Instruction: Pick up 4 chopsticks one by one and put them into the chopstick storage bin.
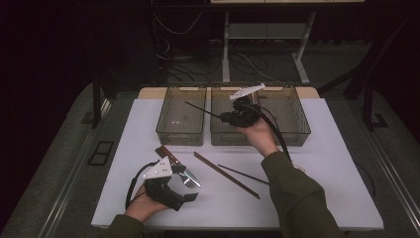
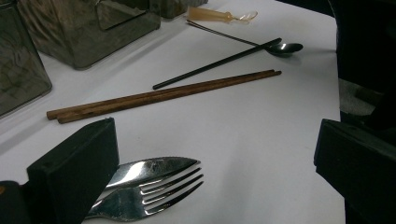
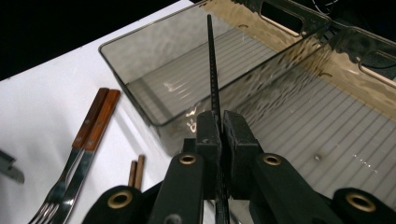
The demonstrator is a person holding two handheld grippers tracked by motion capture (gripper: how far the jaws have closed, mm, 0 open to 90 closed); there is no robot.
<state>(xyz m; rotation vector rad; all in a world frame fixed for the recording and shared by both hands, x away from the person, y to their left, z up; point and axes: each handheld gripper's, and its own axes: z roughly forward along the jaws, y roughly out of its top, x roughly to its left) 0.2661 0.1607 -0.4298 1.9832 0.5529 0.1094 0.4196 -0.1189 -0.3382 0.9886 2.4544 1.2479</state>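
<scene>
Black and thin, a chopstick (image 3: pixel 213 70) is pinched between the closed jaws of the right tool (image 3: pixel 221 122), which has shut firmly on its lower part. In the right gripper view the stick rises straight out from between the pads and runs away from the tool, its far end crossing above the rim of a smoky clear bin (image 3: pixel 140 60). In the high view the right tool (image 1: pixel 233 115) is held up over the middle bin (image 1: pixel 229 133) of three standing side by side at the far edge of the white tabletop (image 1: pixel 317 163), and the chopstick (image 1: pixel 203 110) slants from it toward the left bin (image 1: pixel 181 130). The left tool (image 1: pixel 190 194) rests low near the front edge of the tabletop with its jaws standing wide apart and nothing between them. A fork (image 2: pixel 149 198) and a knife (image 2: pixel 154 168) with wooden handles lie just beside its left jaw. Farther out on the tabletop lie a pair of brown wooden chopsticks (image 2: pixel 163 95), touching along their length, and beyond them a second black chopstick (image 2: pixel 219 63), a dark spoon (image 2: pixel 285 47) and a pale yellowish handle (image 2: pixel 210 14).
</scene>
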